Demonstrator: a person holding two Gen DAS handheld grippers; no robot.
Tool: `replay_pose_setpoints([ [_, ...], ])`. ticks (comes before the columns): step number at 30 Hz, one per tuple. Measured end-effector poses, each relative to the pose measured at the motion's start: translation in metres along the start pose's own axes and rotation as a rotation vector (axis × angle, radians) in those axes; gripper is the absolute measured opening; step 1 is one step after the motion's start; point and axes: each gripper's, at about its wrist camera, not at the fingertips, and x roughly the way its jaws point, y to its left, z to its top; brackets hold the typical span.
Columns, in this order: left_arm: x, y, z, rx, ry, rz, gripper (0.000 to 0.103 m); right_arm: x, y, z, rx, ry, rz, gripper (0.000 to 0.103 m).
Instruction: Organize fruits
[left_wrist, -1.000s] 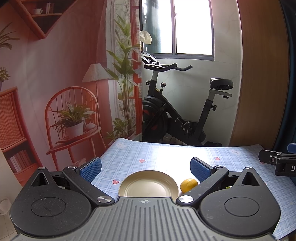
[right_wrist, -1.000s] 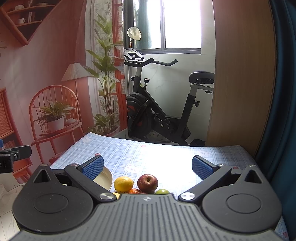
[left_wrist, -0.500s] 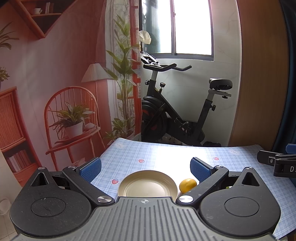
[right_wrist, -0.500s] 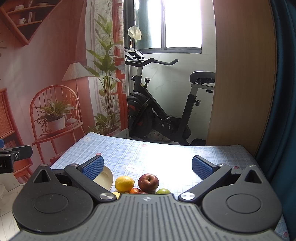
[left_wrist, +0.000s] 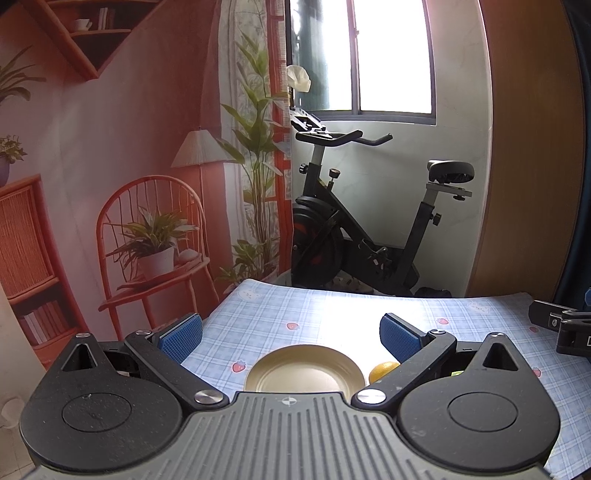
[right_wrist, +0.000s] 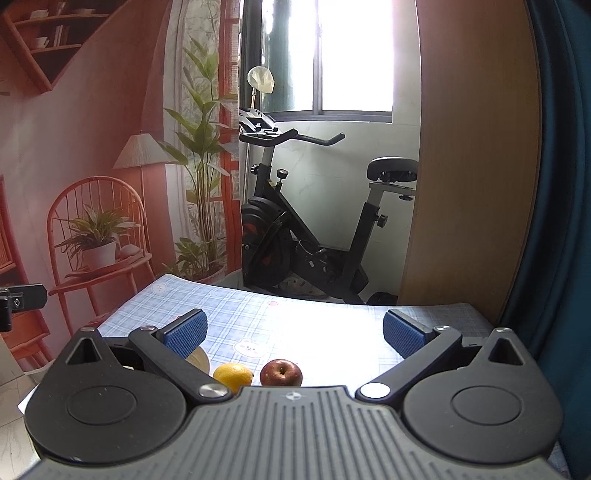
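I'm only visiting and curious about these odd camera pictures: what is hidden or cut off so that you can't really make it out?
- Left wrist view: the plate has its near rim hidden by the left gripper body; the lemon is half covered by a finger.
- Right wrist view: the lemon and apple are cut off below by the right gripper body, so any fruit nearer the camera cannot be seen; only a sliver of plate shows.

The plate (left_wrist: 303, 373) at lower centre looks like smooth metal with a dull golden sheen. Under it, the tablecloth (left_wrist: 332, 317) is a slick checked sheet catching window glare. Blue pads (right_wrist: 186, 334) at lower left are finely ribbed, rubbery. The apple (right_wrist: 281, 373) is glossy; the lemon (right_wrist: 232, 376) is matt, faintly pebbled.
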Motion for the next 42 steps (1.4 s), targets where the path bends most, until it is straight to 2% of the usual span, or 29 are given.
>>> replay_pose_setpoints([
  [2,0.008,0.001,-0.004,-0.004,-0.032,0.006,0.103,0.007,-0.006,-0.004,0.030,-0.027,-0.056,0.103],
  [4,0.023,0.005,-0.008,-0.025,-0.018,0.013,0.098,0.015,-0.013,-0.010,0.070,-0.043,-0.062,0.103],
  [7,0.044,0.008,-0.022,-0.041,-0.011,0.011,0.082,0.031,-0.027,-0.022,0.165,-0.048,-0.026,0.103],
  [10,0.063,0.007,-0.034,-0.053,0.022,-0.020,0.080,0.051,-0.037,-0.036,0.217,-0.039,0.035,0.103],
  [14,0.082,0.003,-0.048,-0.051,0.053,-0.048,0.079,0.068,-0.034,-0.054,0.124,-0.078,0.013,0.103],
  [16,0.090,0.001,-0.056,-0.053,0.050,-0.104,0.078,0.076,-0.031,-0.066,0.101,-0.073,0.032,0.103],
  [22,0.112,-0.015,-0.076,-0.035,0.080,-0.089,0.077,0.094,-0.025,-0.094,0.033,0.008,0.105,0.103],
  [26,0.120,-0.023,-0.089,-0.033,0.110,-0.122,0.077,0.100,-0.022,-0.114,-0.009,0.037,0.077,0.103],
  [31,0.127,-0.037,-0.098,0.035,0.137,-0.180,0.061,0.103,-0.018,-0.129,-0.114,0.058,0.112,0.102],
  [34,0.133,-0.039,-0.103,0.026,0.166,-0.206,0.052,0.106,-0.014,-0.142,-0.190,0.074,0.124,0.102],
  [36,0.137,-0.042,-0.106,0.036,0.191,-0.217,0.051,0.110,-0.018,-0.149,-0.177,0.099,0.147,0.097],
  [38,0.140,-0.044,-0.110,0.048,0.224,-0.231,0.051,0.112,-0.026,-0.154,-0.126,0.118,0.206,0.087],
  [42,0.138,-0.041,-0.116,-0.005,0.226,-0.264,0.049,0.116,-0.038,-0.158,-0.095,0.142,0.230,0.087],
])
